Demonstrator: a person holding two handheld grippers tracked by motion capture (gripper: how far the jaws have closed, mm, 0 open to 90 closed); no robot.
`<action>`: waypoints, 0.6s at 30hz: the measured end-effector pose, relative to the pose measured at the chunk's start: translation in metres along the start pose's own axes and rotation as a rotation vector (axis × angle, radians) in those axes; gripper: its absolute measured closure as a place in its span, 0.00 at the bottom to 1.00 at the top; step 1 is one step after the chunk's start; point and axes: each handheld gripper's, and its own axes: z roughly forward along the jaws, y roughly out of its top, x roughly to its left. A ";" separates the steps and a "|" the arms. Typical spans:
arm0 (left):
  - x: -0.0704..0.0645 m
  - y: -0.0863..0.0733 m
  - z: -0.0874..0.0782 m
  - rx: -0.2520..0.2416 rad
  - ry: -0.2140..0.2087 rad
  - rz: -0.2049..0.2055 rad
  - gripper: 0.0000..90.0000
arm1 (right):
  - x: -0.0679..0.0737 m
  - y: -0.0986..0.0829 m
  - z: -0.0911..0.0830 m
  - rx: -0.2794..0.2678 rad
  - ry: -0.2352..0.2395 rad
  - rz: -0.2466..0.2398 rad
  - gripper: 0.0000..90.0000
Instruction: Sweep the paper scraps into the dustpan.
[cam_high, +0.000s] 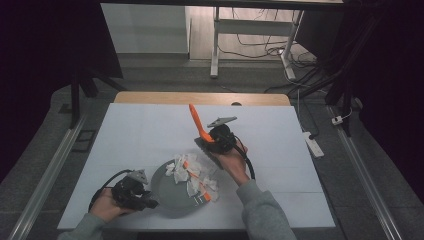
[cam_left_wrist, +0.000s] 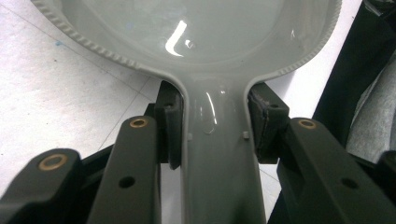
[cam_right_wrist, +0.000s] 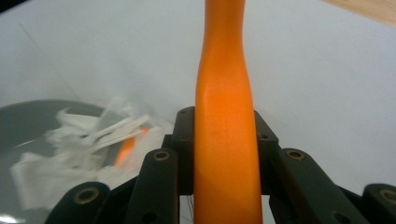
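Note:
A grey dustpan (cam_high: 167, 197) lies on the white table near its front edge, with white paper scraps (cam_high: 192, 175) and orange bits piled over its far rim. My left gripper (cam_high: 136, 194) is shut on the pan's handle (cam_left_wrist: 219, 158), one pad on each side, and the pan's hollow (cam_left_wrist: 196, 32) lies just ahead. My right gripper (cam_high: 221, 137) is shut on an orange tool handle (cam_high: 197, 121) that slants up and away. In the right gripper view the orange handle (cam_right_wrist: 224, 93) runs between the jaws, with the scraps (cam_right_wrist: 84, 140) and the pan (cam_right_wrist: 28, 116) at the left.
The white table top (cam_high: 150, 130) has a wooden strip along its far edge (cam_high: 200, 97). A white power strip (cam_high: 315, 145) lies on the floor at the right. White desk legs (cam_high: 215, 45) and cables stand beyond the table.

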 end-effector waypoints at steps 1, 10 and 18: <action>0.000 0.000 0.000 0.000 0.000 -0.001 0.69 | -0.002 0.002 0.005 0.013 0.004 -0.017 0.79; 0.000 0.000 0.000 -0.002 0.007 -0.004 0.69 | 0.008 0.010 0.032 0.115 0.021 -0.086 0.79; 0.001 0.001 0.000 -0.003 0.013 -0.012 0.69 | 0.028 0.005 0.034 0.174 0.087 -0.099 0.79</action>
